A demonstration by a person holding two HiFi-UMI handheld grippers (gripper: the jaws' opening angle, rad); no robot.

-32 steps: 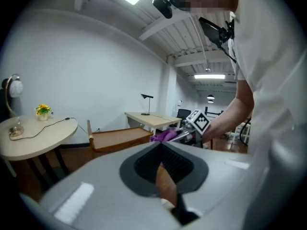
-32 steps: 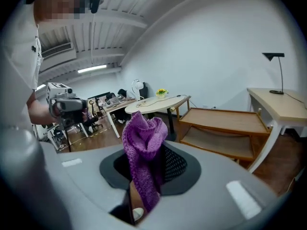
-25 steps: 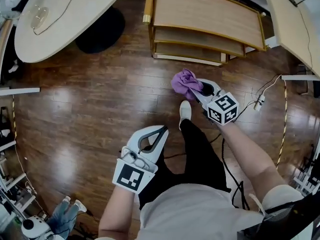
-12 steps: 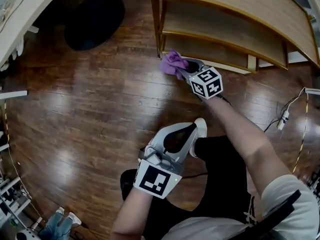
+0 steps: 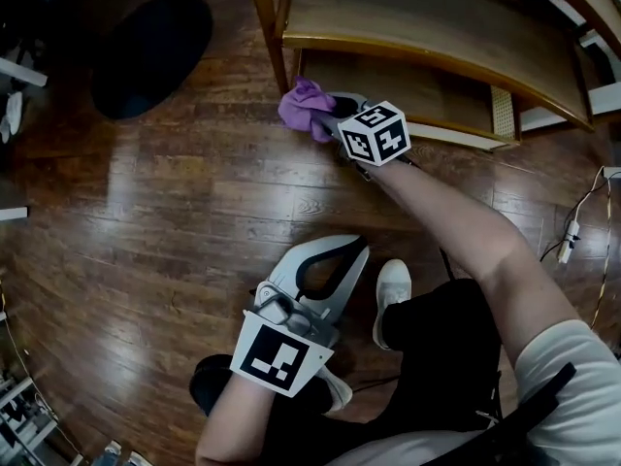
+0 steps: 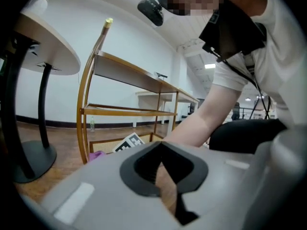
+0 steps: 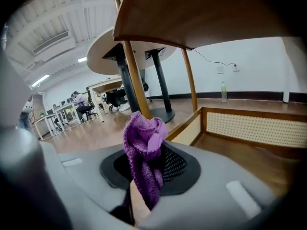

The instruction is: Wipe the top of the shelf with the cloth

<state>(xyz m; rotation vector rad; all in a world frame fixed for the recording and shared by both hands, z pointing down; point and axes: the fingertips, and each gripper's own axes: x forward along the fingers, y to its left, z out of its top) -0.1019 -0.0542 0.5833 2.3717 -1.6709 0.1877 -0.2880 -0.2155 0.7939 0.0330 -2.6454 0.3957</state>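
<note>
The cloth [image 5: 303, 108] is clamped in the right gripper's [image 5: 325, 122] jaws, upper centre; the left gripper's [image 5: 357, 249] are closed on nothing — lifted carelessly, it could be snagged under the shelf [image 5: 417, 17].

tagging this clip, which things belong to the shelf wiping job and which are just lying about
For the job: purple cloth, right gripper clamped on it, wooden shelf.
Just about: left gripper, shut and empty; black table base; floor cable.

The fingers [image 7: 216, 176] clamp purple cloth [image 7: 144, 143], apparently beneath a shelf [image 7: 201, 13].
</note>
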